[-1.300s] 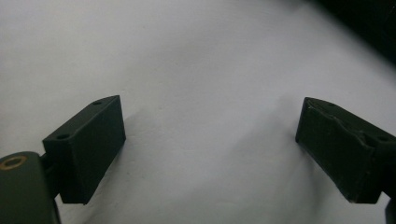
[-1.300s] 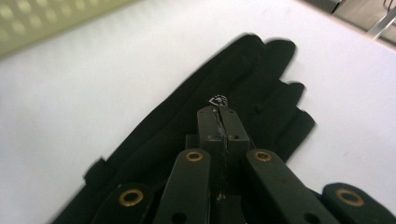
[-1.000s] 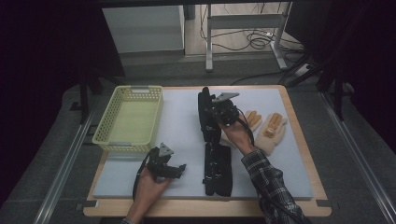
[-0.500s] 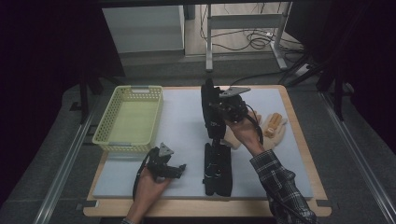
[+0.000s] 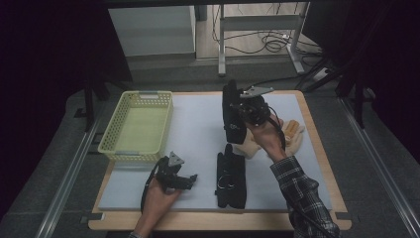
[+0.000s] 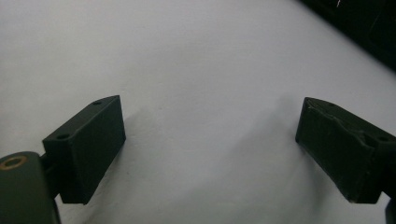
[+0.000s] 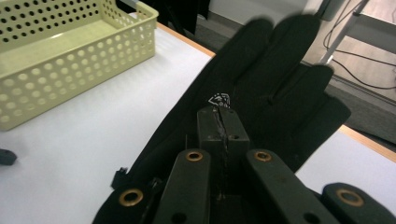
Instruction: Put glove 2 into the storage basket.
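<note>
Right gripper clenched on black fabric glove, long axis near-far. Yellow perforated plastic basket lies left. Left gripper released, resting near edge.

In the right gripper view the black glove hides the far right part of the surface, its cuff runs off the bottom edge, and the small white logo is too small to read. In the high view the tan gloves lie partly behind the right hand.
</note>
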`<move>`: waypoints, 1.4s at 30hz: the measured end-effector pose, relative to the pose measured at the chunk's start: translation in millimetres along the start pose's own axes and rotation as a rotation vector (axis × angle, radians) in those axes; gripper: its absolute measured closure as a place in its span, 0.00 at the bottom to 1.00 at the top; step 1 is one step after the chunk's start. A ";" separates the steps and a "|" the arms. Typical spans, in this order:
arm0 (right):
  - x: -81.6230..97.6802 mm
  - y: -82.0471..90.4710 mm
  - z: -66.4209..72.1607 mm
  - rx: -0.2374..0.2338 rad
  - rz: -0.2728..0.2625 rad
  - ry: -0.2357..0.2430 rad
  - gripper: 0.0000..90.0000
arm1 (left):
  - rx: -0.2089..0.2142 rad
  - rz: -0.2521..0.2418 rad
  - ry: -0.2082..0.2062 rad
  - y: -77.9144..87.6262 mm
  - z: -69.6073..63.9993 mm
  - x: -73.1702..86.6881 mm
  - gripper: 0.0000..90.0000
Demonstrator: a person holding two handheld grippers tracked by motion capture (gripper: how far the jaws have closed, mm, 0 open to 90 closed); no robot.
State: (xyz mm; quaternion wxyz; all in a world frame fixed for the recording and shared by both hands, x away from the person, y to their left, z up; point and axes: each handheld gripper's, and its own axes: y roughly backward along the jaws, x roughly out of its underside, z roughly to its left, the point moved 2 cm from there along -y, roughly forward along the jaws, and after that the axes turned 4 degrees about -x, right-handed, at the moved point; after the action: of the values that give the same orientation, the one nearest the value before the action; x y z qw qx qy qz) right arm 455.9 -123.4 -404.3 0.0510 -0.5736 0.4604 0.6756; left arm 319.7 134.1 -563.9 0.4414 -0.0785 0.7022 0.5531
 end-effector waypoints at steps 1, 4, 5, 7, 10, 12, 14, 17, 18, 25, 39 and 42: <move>0.8 -0.1 -3.0 0.007 0.004 -0.003 0.99 | 0.000 0.000 0.000 0.0 0.0 0.0 0.09; 3.2 -0.9 -4.5 0.004 0.010 -0.009 0.99 | 0.001 0.000 0.000 0.1 0.0 0.0 0.09; 4.8 -1.2 -4.6 0.000 0.013 -0.015 0.99 | 0.000 0.000 0.000 0.0 0.0 0.0 0.09; 8.9 -0.7 -2.4 -0.015 0.017 -0.028 0.99 | 0.001 -0.001 0.002 0.0 -0.2 0.0 0.09; 18.7 3.1 6.0 -0.046 0.024 -0.029 0.99 | 0.000 -0.001 -0.001 0.0 0.0 -0.1 0.09; 26.1 6.6 12.3 -0.062 0.028 -0.034 0.99 | 0.000 -0.001 -0.001 0.0 0.0 -0.1 0.09; 34.0 11.1 19.3 -0.087 0.033 -0.046 0.99 | 0.000 -0.002 0.001 -0.1 -0.1 -0.1 0.09; 46.1 19.8 30.6 -0.124 0.037 -0.057 0.99 | -0.001 -0.004 0.003 -0.2 -0.3 -0.1 0.09; 49.9 23.2 34.7 -0.137 0.039 -0.063 0.99 | -0.001 -0.004 0.003 -0.2 -0.3 -0.1 0.09; 73.2 49.0 66.6 -0.182 0.065 -0.064 0.99 | 0.001 0.000 0.002 0.0 -0.2 -0.1 0.09; 117.0 31.7 76.1 -0.380 0.181 0.118 0.55 | 0.000 -0.004 0.006 -0.3 -0.4 -0.1 0.09; 123.6 18.1 79.5 -0.370 0.226 0.185 0.54 | -0.001 -0.004 0.006 -0.3 -0.5 -0.1 0.09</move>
State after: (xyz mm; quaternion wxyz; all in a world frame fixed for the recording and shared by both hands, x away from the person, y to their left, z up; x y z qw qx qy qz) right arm 345.7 -136.4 -502.3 -0.1734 -0.5773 0.3929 0.6945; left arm 319.7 133.5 -564.0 0.4405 -0.0818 0.7031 0.5522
